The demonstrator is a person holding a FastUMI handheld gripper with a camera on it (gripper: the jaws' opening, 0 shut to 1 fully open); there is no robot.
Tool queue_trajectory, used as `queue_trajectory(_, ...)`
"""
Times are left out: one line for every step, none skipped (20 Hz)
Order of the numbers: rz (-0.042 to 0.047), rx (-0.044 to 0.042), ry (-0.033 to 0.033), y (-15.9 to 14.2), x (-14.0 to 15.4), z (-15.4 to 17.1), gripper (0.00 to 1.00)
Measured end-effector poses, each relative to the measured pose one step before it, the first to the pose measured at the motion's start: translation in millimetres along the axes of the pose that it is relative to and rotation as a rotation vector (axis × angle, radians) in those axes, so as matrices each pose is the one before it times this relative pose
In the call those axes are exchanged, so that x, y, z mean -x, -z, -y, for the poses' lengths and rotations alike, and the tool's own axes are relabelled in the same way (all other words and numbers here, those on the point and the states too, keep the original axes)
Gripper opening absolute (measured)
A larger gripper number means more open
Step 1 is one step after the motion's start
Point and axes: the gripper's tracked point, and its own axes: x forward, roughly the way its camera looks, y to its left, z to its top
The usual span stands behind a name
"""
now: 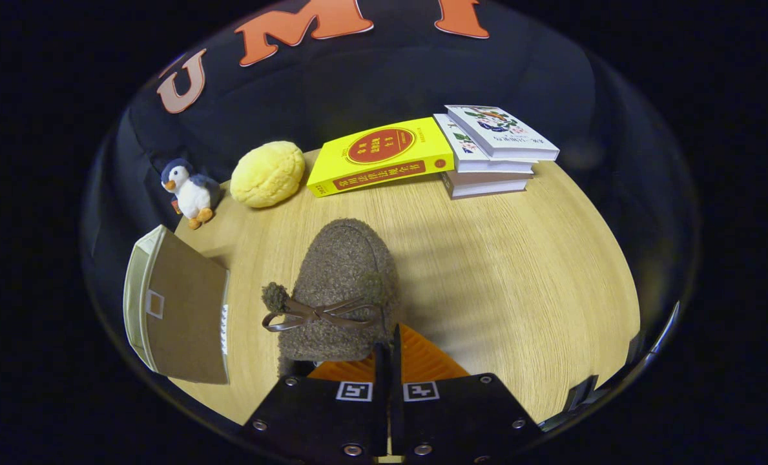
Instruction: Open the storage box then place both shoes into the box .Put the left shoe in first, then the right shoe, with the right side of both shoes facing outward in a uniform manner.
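Observation:
A brown fuzzy shoe (342, 284) with a thin bow and a pom-pom points away from me, just ahead of my fingers. My gripper (388, 352) is shut, its two fingers almost together and pinching the shoe's rear rim. The heel end is hidden behind the fingers. To the left of the shoe stands the storage box (183, 316), beige with a brown front panel that has a small pale handle slot. I cannot tell from here whether the panel is open. The other shoe is out of sight.
The wooden table (519, 278) stretches to the right of the shoe. At the back stand a penguin toy (190, 190), a yellow bun-shaped plush (267, 173), a yellow book (380, 155) and a stack of white books (490, 152).

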Motion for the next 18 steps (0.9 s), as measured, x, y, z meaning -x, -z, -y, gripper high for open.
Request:
queue_trajectory(0.00422, -0.00194, -0.00343, -2.25, 11.1, -12.8, 0.03)
queue_trajectory(0.00643, -0.00139, -0.00909, -3.83, 10.2, -14.76, 0.03)
queue_trajectory(0.00757, -0.00052, -0.01166, -4.15, 9.65, -16.31, 0.03)
queue_trajectory(0.00626, 0.00084, -0.01439, -4.58, 8.85, -17.56, 0.03)
queue_trajectory(0.01215, 0.00562, -0.01598, -5.56, 7.81, -18.38, 0.03)
queue_trajectory(0.01263, 0.00647, -0.01664, -5.51, 5.8, -18.57, 0.03)
queue_trajectory(0.00522, 0.00266, -0.01582, -2.88, 4.66, -18.01, 0.03)
queue_trajectory(0.00723, 0.00193, -0.01607, -3.04, 1.67, -13.87, 0.03)
queue_trajectory(0.00785, 0.01015, -0.01532, -3.62, 0.45, -18.3, 0.03)
queue_trajectory(0.00571, 0.01014, -0.01161, -2.33, 0.42, -17.08, 0.03)
queue_trajectory(-0.00174, 0.0095, -0.01067, -0.36, -1.6, -16.84, 0.03)
queue_trajectory(-0.01286, 0.00454, -0.00969, 1.23, -1.36, -16.22, 0.03)
queue_trajectory(-0.01047, 0.00405, -0.01476, 0.71, -2.46, -14.45, 0.03)
queue_trajectory(-0.00007, 0.00534, -0.01582, -1.7, -1.89, -15.32, 0.03)
queue_trajectory(-0.00094, 0.00709, -0.01146, -1.34, -1.53, -13.6, 0.03)
queue_trajectory(0.00071, 0.00755, -0.00899, -0.73, -2.01, -14.18, 0.03)
queue_trajectory(-0.00527, 0.00646, -0.00563, 0.59, -3.58, -9.87, 0.03)
queue_trajectory(-0.00707, 0.00802, -0.00645, 2.22, -5.18, -10.01, 0.03)
